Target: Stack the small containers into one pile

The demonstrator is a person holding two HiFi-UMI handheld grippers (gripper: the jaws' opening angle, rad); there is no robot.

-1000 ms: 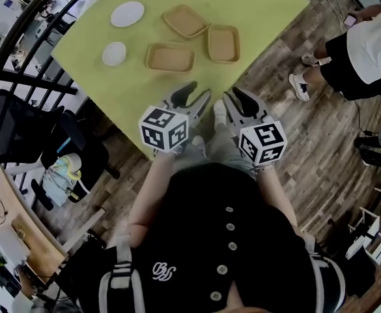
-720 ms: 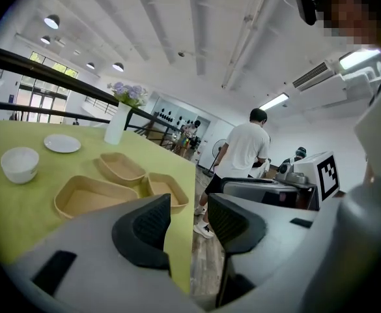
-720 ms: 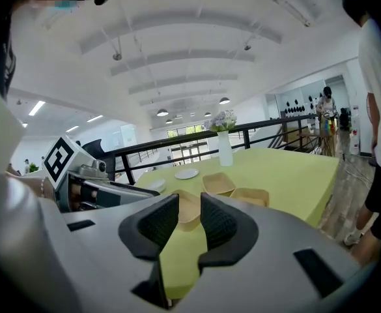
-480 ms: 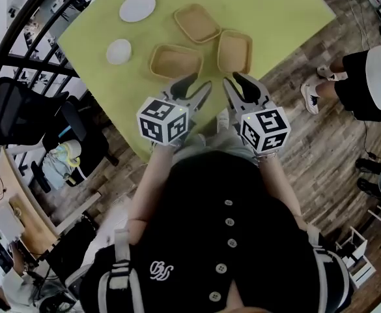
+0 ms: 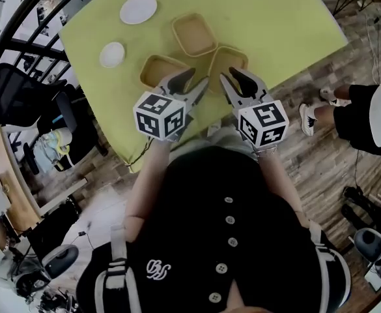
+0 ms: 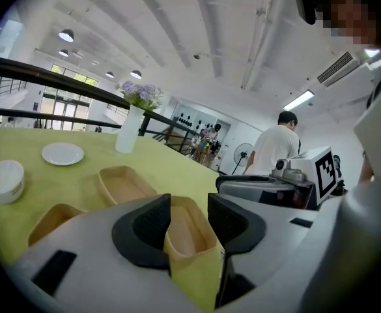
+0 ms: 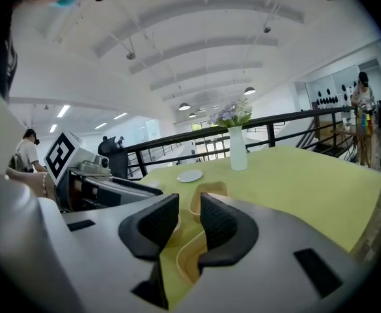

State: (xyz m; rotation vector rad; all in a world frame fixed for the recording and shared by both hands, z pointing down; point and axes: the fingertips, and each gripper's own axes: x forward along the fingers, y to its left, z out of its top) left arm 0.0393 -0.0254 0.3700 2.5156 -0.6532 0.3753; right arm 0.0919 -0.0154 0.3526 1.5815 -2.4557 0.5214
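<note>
Three tan trays lie singly on the green tabletop (image 5: 275, 18), none stacked yet. The left tray (image 5: 152, 69) sits near the front edge, the far tray (image 5: 193, 34) is behind it, and the right tray (image 5: 226, 57) is just beside the far one. The left tool (image 5: 191, 83) hovers over the near edge, its jaws a narrow gap apart and empty; the right tray merely shows beyond them. The right tool (image 5: 234, 79) hangs alongside, its jaws likewise parted on nothing. The trays look thin-walled, light and fairly stiff, so they should lift easily but may skid on the tabletop. The raised rim is the likely hold: one jaw inside a short wall and one outside, pinched gently, since the wall could flex.
</note>
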